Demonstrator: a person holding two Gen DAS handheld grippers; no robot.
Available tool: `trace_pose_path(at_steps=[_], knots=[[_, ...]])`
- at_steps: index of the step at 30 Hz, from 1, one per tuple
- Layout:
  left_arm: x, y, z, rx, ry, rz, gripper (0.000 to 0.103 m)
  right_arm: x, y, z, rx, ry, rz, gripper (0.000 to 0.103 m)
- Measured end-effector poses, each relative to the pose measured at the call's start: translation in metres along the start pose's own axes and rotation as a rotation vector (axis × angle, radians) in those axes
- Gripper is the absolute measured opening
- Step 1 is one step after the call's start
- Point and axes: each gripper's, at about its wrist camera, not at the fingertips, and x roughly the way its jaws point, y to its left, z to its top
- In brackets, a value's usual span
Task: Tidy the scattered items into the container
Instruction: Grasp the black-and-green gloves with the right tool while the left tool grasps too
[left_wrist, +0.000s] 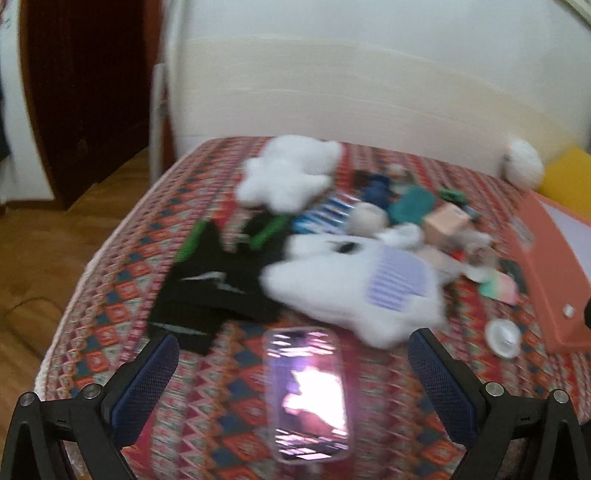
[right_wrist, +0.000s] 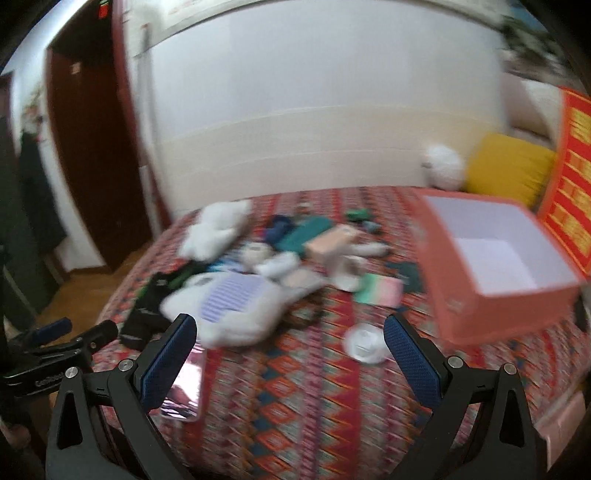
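Note:
Scattered items lie on a patterned bed cover (left_wrist: 118, 266). A phone (left_wrist: 308, 395) with a glowing screen rests between the spread fingers of my left gripper (left_wrist: 291, 347), which is open and holds nothing. Beyond it lie a white plush with a striped patch (left_wrist: 369, 291), black socks (left_wrist: 210, 288) and a second white plush (left_wrist: 291, 173). An orange box (right_wrist: 491, 306) with a white inside stands open at the right. My right gripper (right_wrist: 290, 328) is open and empty above the cover, with a white round lid (right_wrist: 364, 343) by its right finger and the phone (right_wrist: 186, 384) behind its left finger.
Small boxes, a teal pouch (right_wrist: 306, 234) and a pastel card (right_wrist: 380, 291) clutter the middle of the bed. A yellow cushion (right_wrist: 506, 170) and a white ball-shaped toy (right_wrist: 443, 166) sit by the headboard. A wooden floor and a dark door (left_wrist: 85, 92) lie left of the bed.

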Motion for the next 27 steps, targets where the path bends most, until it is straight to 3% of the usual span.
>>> trace_pose_path(at_steps=[5, 9, 15, 20, 25, 27], knots=[[0.032, 0.061, 0.017, -0.033, 0.022, 0.036, 0.102, 0.063, 0.072, 0.022, -0.071, 0.055, 0.131, 0.102], [0.068, 0.095, 0.032, 0.003, 0.062, 0.022, 0.102, 0.118, 0.119, 0.036, -0.112, 0.115, 0.183, 0.1], [0.139, 0.115, 0.029, 0.086, 0.185, -0.043, 0.102, 0.22, 0.164, 0.056, -0.112, 0.308, 0.26, 0.097], [0.175, 0.124, 0.024, 0.07, 0.235, -0.118, 0.101, 0.292, 0.186, 0.059, -0.042, 0.48, 0.376, 0.079], [0.2, 0.132, 0.025, 0.047, 0.249, -0.16, 0.101, 0.338, 0.203, 0.042, -0.035, 0.589, 0.373, 0.072], [0.21, 0.135, 0.026, 0.038, 0.255, -0.177, 0.101, 0.352, 0.207, 0.034, -0.048, 0.616, 0.363, 0.061]])
